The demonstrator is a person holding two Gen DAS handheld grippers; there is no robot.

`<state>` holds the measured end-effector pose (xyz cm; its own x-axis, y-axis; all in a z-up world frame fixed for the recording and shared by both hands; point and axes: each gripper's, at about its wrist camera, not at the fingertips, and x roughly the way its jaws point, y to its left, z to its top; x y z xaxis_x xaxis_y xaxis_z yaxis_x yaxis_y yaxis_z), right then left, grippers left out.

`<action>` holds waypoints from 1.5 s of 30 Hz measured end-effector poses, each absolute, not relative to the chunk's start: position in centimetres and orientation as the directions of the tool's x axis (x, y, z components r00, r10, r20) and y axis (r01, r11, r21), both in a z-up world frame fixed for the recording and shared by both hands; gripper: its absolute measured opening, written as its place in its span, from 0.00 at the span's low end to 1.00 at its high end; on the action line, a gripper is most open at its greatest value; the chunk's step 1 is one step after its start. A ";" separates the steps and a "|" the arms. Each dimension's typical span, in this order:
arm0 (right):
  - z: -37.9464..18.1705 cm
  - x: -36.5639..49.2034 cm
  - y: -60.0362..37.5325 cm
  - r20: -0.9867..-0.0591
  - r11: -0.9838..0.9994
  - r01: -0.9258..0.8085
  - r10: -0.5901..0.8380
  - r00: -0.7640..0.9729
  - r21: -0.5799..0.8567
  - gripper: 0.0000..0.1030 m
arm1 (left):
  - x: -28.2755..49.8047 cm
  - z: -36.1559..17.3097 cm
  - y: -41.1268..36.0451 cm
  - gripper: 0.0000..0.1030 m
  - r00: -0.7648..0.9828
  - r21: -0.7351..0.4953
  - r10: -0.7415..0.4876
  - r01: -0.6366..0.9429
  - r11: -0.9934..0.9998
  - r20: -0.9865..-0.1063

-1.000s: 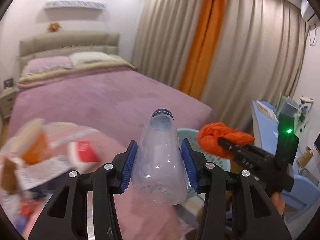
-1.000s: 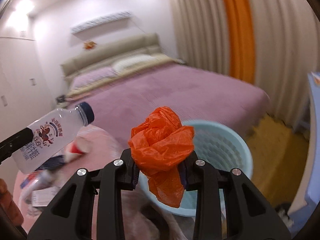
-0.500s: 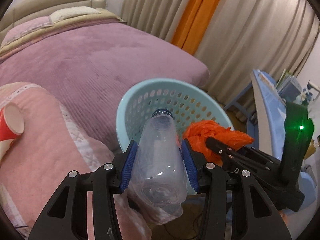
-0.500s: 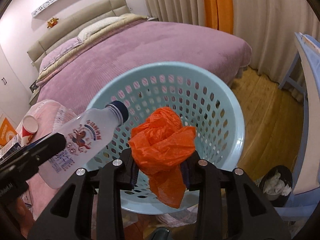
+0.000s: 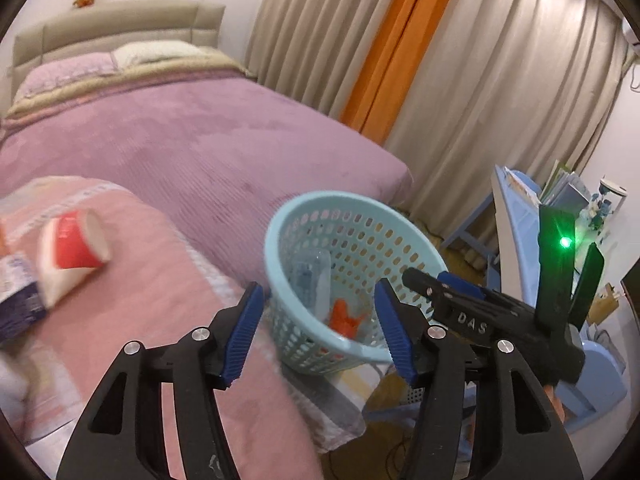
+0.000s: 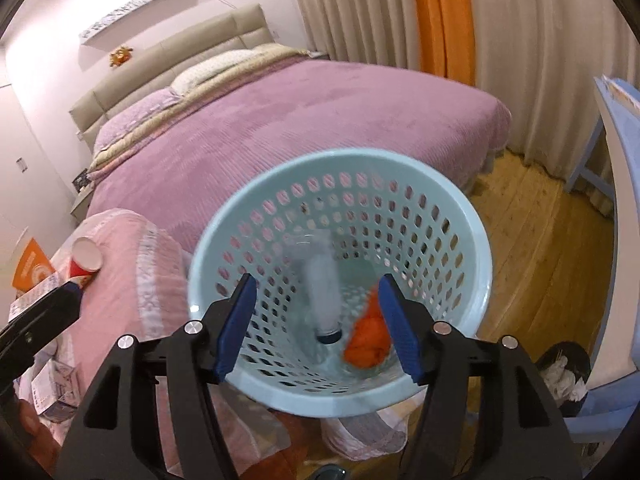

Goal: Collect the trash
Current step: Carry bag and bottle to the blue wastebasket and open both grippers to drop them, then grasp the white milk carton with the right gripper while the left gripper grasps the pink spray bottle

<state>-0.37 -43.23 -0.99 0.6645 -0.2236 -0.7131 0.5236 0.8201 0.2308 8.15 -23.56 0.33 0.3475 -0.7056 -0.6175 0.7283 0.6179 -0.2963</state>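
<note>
Clear plastic bottle [image 6: 320,280] and crumpled orange bag [image 6: 368,340] are lying inside the pale-blue perforated basket [image 6: 460,224]; both look light, the bottle thin-walled and best gripped mid-body, the bag soft anywhere. Left claw [image 5: 320,328] and right claw [image 6: 316,324] are spreading apart, pinching nothing. Lettering "DAS" is showing on the right claw's body.

Perforated glossy plastic basket [image 6: 476,248], clear plastic bottle [image 6: 320,280], crinkled orange plastic bag [image 6: 368,340], plush bedspread [image 6: 320,120], wooden floor [image 6: 540,248]

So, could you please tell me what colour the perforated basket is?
The basket is light blue, clearest in the right wrist view.
</note>
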 end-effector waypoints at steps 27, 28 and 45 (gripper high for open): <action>3.4 5.2 -19.1 -0.602 0.979 -0.118 0.194 0.775 0.164 0.58 | 6.4 2.4 5.4 0.65 0.701 -0.234 -0.416 0.346 0.909 -0.580; 2.9 5.8 -18.3 -0.617 0.978 -0.132 0.203 0.760 0.159 0.58 | 6.7 1.8 6.0 0.65 0.695 -0.233 -0.401 0.329 0.915 -0.597; -1.0 9.5 -14.9 -0.742 0.938 -0.307 0.321 0.589 0.162 0.51 | 8.1 -2.6 7.5 0.55 0.630 -0.190 -0.328 0.277 0.942 -0.704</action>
